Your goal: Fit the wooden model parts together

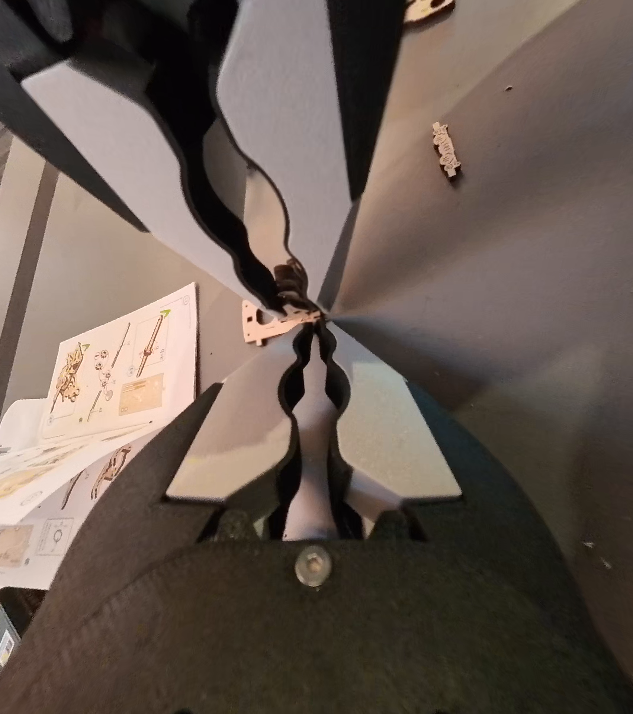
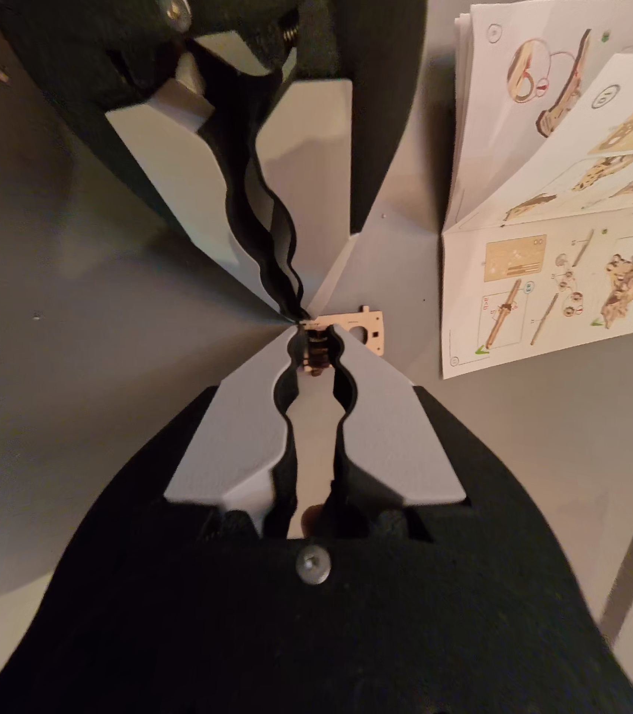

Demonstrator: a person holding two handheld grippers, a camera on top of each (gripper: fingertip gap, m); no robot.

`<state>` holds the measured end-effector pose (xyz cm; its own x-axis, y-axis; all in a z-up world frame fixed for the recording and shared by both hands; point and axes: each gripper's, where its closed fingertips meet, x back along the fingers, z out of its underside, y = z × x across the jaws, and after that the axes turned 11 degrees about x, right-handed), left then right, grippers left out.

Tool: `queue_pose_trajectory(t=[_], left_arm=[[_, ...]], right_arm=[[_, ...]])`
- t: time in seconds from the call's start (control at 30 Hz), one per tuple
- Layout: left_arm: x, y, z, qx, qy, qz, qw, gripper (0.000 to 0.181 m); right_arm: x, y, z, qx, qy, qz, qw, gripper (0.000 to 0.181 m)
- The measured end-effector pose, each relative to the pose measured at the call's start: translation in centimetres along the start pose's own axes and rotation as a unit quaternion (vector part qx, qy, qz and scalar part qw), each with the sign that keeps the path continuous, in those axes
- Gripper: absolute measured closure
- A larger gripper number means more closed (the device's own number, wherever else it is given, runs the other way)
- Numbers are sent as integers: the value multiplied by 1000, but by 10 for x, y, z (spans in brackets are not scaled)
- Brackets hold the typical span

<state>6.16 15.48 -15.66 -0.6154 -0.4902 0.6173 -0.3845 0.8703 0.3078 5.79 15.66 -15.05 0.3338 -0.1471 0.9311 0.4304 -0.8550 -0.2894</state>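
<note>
My left gripper [image 1: 314, 328] is shut on the edge of a flat wooden plate [image 1: 264, 322] with a round hole and small slots. My right gripper [image 2: 317, 334] is shut on a small stacked wooden part [image 2: 317, 353], dark-edged and ribbed. The two grippers face each other tip to tip just above the grey table [image 1: 519, 309]. The stacked part touches the plate's edge. In the left wrist view the right gripper [image 1: 288, 299] comes in from the top with the stacked part [image 1: 290, 280]. In the right wrist view the left gripper [image 2: 297, 313] comes from the top, and the plate [image 2: 363, 328] shows behind my fingers.
An open instruction booklet [image 1: 121, 371] lies on the table beside the grippers, also in the right wrist view [image 2: 558, 270]. A small loose wooden piece [image 1: 447, 154] lies farther off, another [image 1: 427, 9] at the far edge. A white container [image 1: 21, 421] sits behind the booklet. Left and right tips are no more than a few centimetres apart.
</note>
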Motion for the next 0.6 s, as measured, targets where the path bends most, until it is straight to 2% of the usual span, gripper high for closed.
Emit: queue_pose_trajectory(t=[0.03, 0.17, 0.33, 0.47, 0.6], left_arm=[[0, 0, 0, -1, -1, -1, 1000, 180], [-1, 0, -1, -5, -1, -2, 1000, 181], [-2, 0, -2, -7, -2, -1, 1000, 181], [-1, 2, -2, -12, -4, -12, 1000, 181], [2, 13, -3, 13, -13, -20, 1000, 159]], right_arm=[[0, 2, -1, -10, -3, -15, 1000, 167], [0, 0, -1, -21, -9, -52, 998, 173], [2, 0, 2, 23, -6, -91, 996, 175], [2, -1, 2, 59, -14, -88, 994, 175], [2, -1, 4, 60, -14, -87, 994, 174]])
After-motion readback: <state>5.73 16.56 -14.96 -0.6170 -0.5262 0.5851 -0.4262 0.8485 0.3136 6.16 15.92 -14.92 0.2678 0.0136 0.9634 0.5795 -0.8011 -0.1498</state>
